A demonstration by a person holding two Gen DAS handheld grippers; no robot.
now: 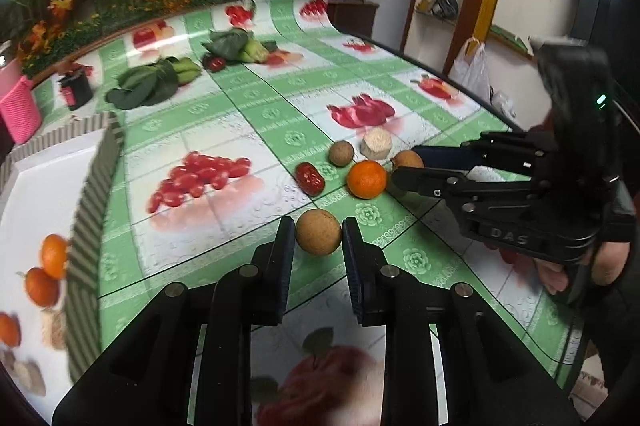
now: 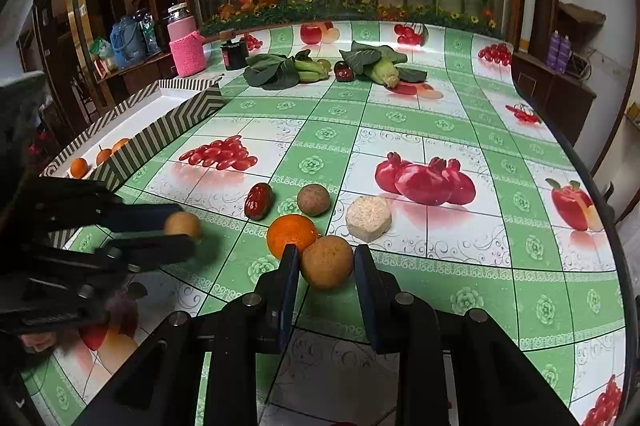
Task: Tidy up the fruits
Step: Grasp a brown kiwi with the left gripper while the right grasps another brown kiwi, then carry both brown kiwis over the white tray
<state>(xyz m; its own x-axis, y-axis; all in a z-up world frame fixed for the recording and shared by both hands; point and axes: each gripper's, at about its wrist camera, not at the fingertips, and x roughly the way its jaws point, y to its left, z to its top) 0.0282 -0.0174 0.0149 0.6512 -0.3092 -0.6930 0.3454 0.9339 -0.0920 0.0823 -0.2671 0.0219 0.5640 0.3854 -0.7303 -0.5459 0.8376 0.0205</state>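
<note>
My left gripper (image 1: 318,230) is shut on a round tan fruit (image 1: 318,232); it also shows in the right wrist view (image 2: 182,224). My right gripper (image 2: 326,258) is around a second tan-brown fruit (image 2: 327,262), its fingers close beside it; that fruit shows in the left wrist view (image 1: 407,159). Between them on the cloth lie an orange (image 2: 292,235), a red date (image 2: 259,201), a small brown fruit (image 2: 313,199) and a pale cut chunk (image 2: 368,218). The striped-walled white tray (image 2: 168,124) at left holds oranges (image 2: 79,167).
Leafy greens with bananas (image 2: 280,68), corn in husk (image 2: 384,70) and a dark red fruit (image 2: 343,72) lie at the table's far side. A black jar (image 2: 234,54) and pink cup (image 2: 187,52) stand at the far left. The table edge curves at right.
</note>
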